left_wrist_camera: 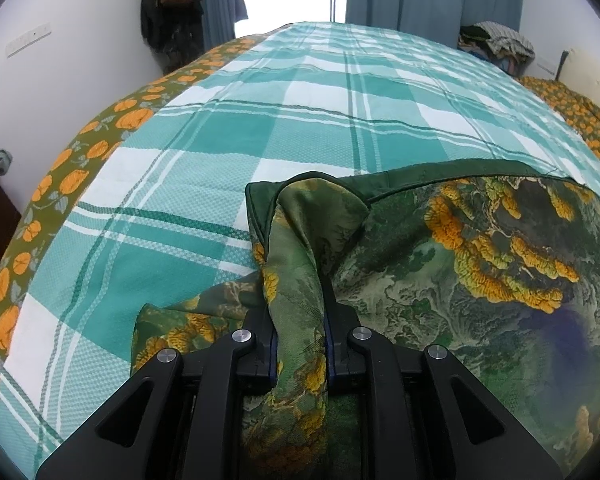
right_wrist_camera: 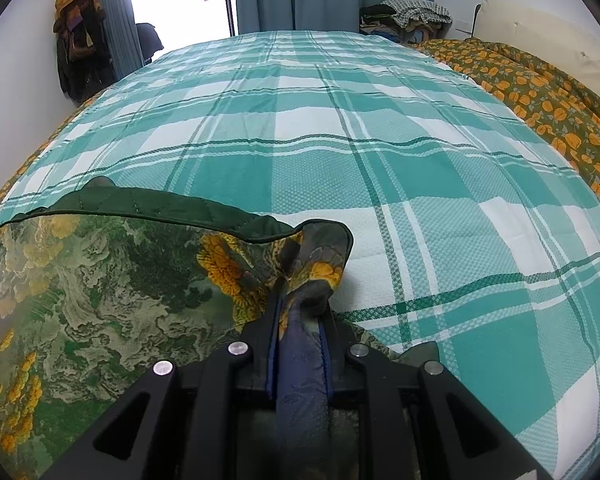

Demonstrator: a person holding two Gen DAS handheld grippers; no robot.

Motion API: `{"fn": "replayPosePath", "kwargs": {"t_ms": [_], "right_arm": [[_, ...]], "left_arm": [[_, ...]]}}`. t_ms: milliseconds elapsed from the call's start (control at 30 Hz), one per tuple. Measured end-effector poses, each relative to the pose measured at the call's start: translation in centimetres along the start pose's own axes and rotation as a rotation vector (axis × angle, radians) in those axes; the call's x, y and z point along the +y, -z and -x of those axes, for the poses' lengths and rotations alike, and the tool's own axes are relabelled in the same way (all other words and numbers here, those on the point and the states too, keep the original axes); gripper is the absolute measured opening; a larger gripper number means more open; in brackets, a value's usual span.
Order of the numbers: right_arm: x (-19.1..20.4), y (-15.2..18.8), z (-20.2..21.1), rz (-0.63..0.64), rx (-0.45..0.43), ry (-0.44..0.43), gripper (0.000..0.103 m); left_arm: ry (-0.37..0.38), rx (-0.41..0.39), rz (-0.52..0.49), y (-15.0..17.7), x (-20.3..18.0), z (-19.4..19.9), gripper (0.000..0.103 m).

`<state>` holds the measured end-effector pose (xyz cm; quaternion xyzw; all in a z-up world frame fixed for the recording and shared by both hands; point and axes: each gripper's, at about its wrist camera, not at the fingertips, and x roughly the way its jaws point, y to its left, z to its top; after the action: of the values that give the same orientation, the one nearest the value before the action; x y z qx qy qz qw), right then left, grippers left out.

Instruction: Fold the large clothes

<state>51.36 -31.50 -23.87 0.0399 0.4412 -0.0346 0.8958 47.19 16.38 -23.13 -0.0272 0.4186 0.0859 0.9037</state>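
- We see both views bright w/ soft daylight from the blown-out doorway (left_wrist_camera: 292, 0) (right_wrist_camera: 180, 12) at the far end.
- Heavy fisheye bend, dark vignette in corners.
- Bedspread (left_wrist_camera: 300, 100) (right_wrist_camera: 319, 140) sharp mid-frame; edges go soft.
- Shadows faint; no motion blur.

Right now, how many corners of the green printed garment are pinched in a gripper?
2. The left gripper pinches the garment's left corner; the right gripper pinches its right corner. Other corners lie out of view.
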Motion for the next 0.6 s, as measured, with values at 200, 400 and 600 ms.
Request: {"fn": "replayPosePath", "kwargs": {"t_ms": [200, 400, 600], "right_arm": [[-1.4, -0.3, 1.0, -0.064, -0.001, -0.067, 0.023], [-5.3, -1.4, 6.3, -0.140, -0.090, -0.095, 0.057], [-4.8, -0.5, 13.1, -0.046, -0.201, -0.124, 0.057]], "left_arm": [[-0.068, 0.008, 0.057, -0.5, 1.1, 2.3, 0.076], [-0.018, -0.021, 0.113, 0.5, 2.9, 8.5, 0.084], [0.109, -0.123, -0.002, -0.7, -2.9, 15.4, 0.089]]}}
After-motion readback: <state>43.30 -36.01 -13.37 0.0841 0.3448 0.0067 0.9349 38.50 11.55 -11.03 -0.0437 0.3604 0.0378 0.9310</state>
